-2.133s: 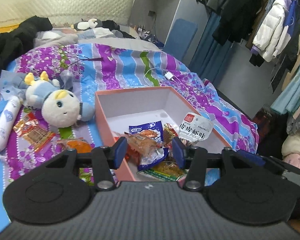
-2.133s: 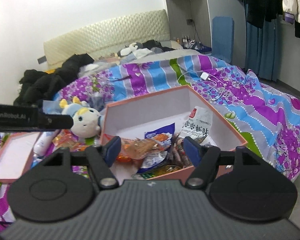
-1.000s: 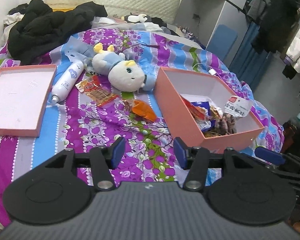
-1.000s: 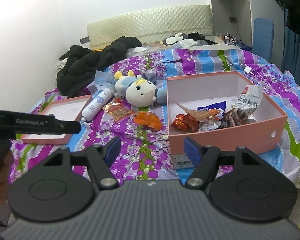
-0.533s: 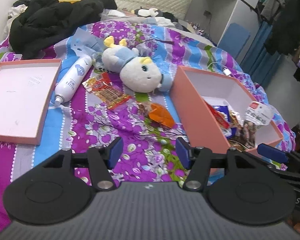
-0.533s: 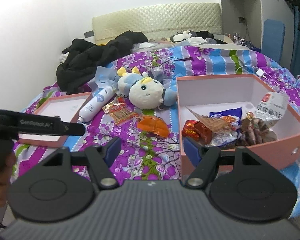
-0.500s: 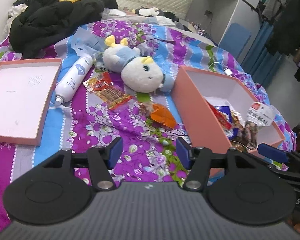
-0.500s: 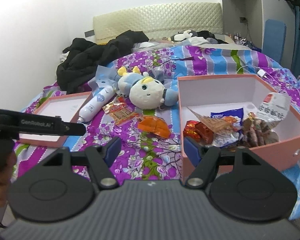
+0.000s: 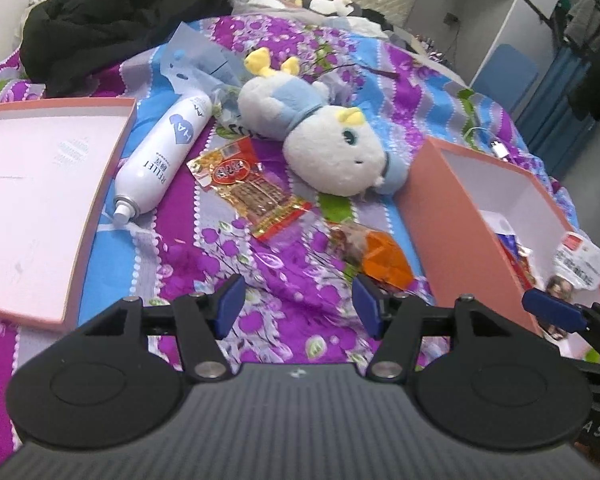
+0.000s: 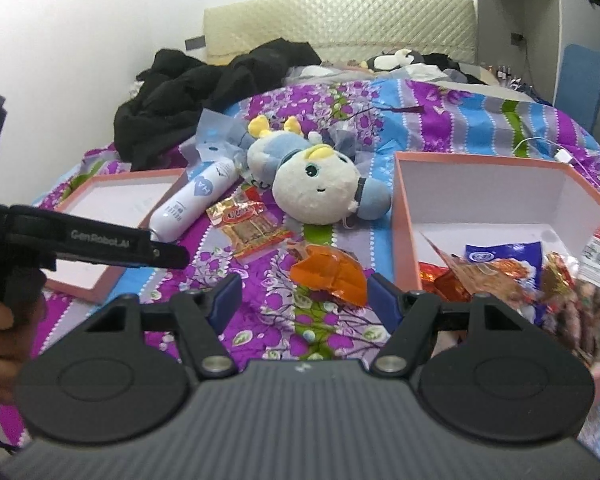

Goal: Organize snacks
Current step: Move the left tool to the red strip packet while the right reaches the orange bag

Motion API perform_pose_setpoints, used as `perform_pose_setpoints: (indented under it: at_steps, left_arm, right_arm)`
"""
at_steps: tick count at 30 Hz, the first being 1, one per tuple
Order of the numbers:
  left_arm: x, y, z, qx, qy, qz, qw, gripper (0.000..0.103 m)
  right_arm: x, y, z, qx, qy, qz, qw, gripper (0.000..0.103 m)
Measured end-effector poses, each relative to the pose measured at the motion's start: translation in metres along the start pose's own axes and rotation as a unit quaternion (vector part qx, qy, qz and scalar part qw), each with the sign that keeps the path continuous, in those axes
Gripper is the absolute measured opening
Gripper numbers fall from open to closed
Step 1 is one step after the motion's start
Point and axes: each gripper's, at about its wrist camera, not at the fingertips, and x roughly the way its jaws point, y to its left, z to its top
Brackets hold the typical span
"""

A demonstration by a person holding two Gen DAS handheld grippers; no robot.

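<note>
Nearest the cameras, both the left gripper and the right gripper hang with jaws apart and empty above the bedspread. Beyond lies an orange snack packet, then a red one; the pink box holds more snacks.

Orange snack packet lies on purple-blue floral striped bedspread.

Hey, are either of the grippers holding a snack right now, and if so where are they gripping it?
Nothing is held. The left gripper and right gripper are both open and empty above the bedspread; the orange packet lies loose beyond the fingers.
</note>
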Motion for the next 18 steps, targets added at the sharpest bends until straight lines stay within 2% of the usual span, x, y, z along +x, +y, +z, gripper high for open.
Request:
perform_pose_setpoints:
  at_steps: [7,12,16,18]
  left_arm:
    - [0.068,0.024,0.024,-0.015,0.021,0.004,0.9997,0.065]
    - [0.114,0.037,0.042,-0.031,0.026,0.011,0.9991,0.077]
    - [0.146,0.036,0.053,-0.01,0.035,0.019,0.9992,0.079]
    - [0.159,0.03,0.059,0.023,0.034,0.022,0.9989,0.08]
  right_arm:
    - [0.062,0.008,0.007,-0.031,0.02,-0.012,0.999,0.071]
    - [0.101,0.011,0.009,-0.048,0.029,-0.027,0.998,0.071]
    - [0.13,0.009,0.007,-0.06,0.047,-0.048,0.996,0.071]
    - [0.141,0.007,0.005,-0.063,0.056,-0.048,0.995,0.071]
